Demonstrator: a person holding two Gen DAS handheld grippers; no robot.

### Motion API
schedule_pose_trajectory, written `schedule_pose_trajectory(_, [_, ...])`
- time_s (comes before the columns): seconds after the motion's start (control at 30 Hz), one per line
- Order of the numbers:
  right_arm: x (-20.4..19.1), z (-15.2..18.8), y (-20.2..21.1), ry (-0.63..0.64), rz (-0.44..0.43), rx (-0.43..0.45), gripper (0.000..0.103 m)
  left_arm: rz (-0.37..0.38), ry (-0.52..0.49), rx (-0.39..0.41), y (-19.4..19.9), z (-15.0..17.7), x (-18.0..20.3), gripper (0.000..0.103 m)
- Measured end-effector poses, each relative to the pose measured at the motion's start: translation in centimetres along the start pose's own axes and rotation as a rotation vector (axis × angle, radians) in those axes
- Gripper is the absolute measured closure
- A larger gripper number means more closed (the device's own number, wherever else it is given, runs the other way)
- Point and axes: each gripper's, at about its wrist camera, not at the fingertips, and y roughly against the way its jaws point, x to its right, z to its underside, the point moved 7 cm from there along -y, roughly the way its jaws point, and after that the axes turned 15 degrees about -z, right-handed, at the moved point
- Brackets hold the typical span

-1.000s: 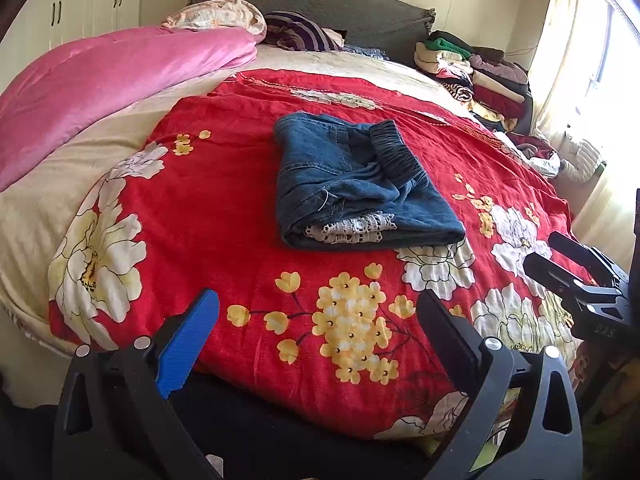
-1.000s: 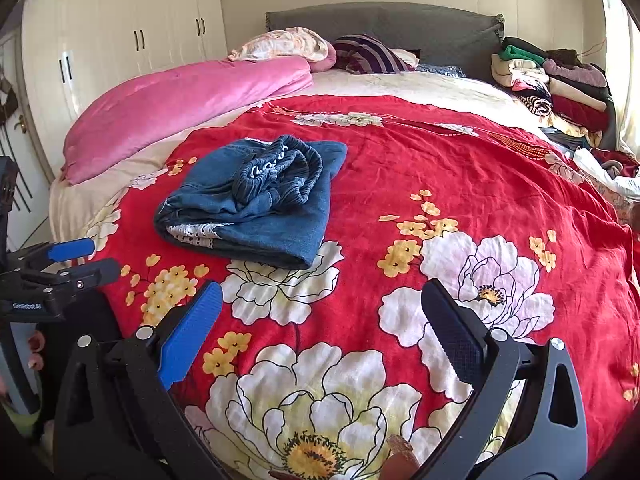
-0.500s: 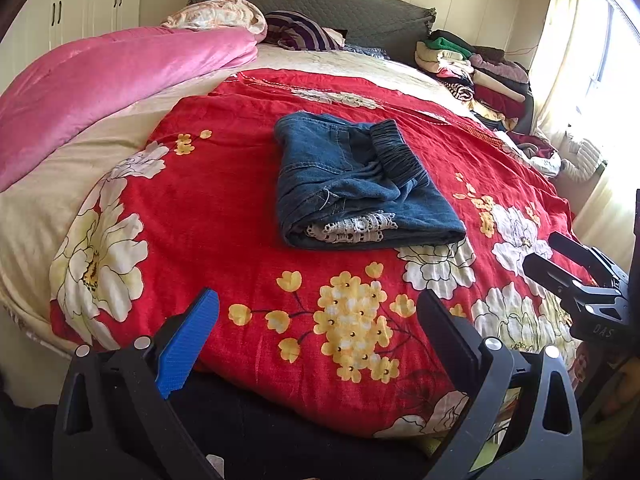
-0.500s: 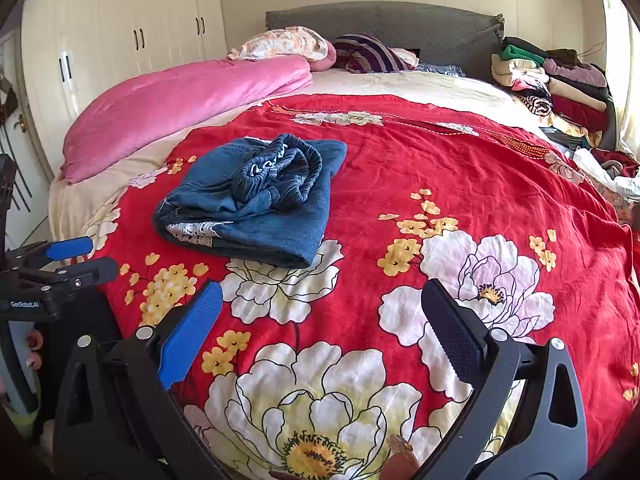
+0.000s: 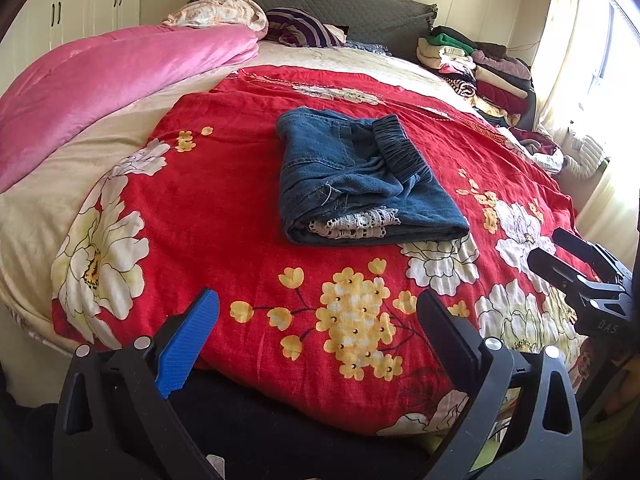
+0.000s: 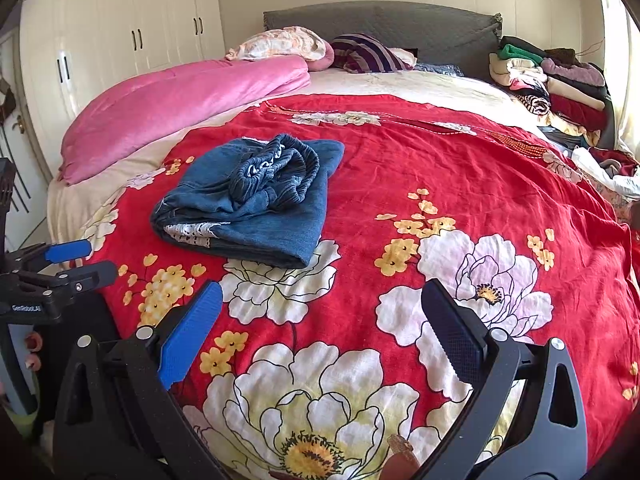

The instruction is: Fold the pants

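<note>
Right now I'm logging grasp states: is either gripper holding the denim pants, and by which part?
Nothing is held. The left gripper and right gripper are both open and empty, short of the folded pants lying on the red blanket.

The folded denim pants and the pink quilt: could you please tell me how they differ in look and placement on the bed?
The denim pants are dark blue with white lace trim showing at the near edge; the pink quilt is plain, shiny pink. The pants form a compact folded bundle, while the quilt is a long, bulky roll. The pants lie on the red floral blanket; the quilt lies along the bed's side, off the blanket. Neither is touched by a gripper.
</note>
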Motion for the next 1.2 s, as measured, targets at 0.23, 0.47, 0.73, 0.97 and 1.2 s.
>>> schedule_pose_trajectory(0.23, [0.1, -0.1, 0.1, -0.002, 0.005, 0.002, 0.009, -0.004, 0.002, -0.001, 0.0, 0.0, 0.0, 0.004])
schedule_pose_trajectory(0.47, [0.3, -0.2, 0.3, -0.004, 0.011, 0.002, 0.009, 0.0, -0.003, -0.002, 0.1, 0.0, 0.0, 0.004])
schedule_pose_trajectory(0.73, [0.5, -0.3, 0.3, -0.006, 0.016, 0.0, 0.009, 0.0, -0.004, -0.005, 0.1, 0.0, -0.1, 0.004])
schedule_pose_trajectory(0.97, [1.5, -0.2, 0.1, -0.021, 0.045, -0.005, 0.009, -0.055, 0.017, -0.029, -0.6, -0.1, -1.8, 0.004])
schedule_pose_trajectory(1.2, [4.4, -0.2, 0.4, -0.069, 0.087, 0.005, 0.009, -0.062, 0.081, -0.025, -1.9, -1.4, -4.8, 0.004])
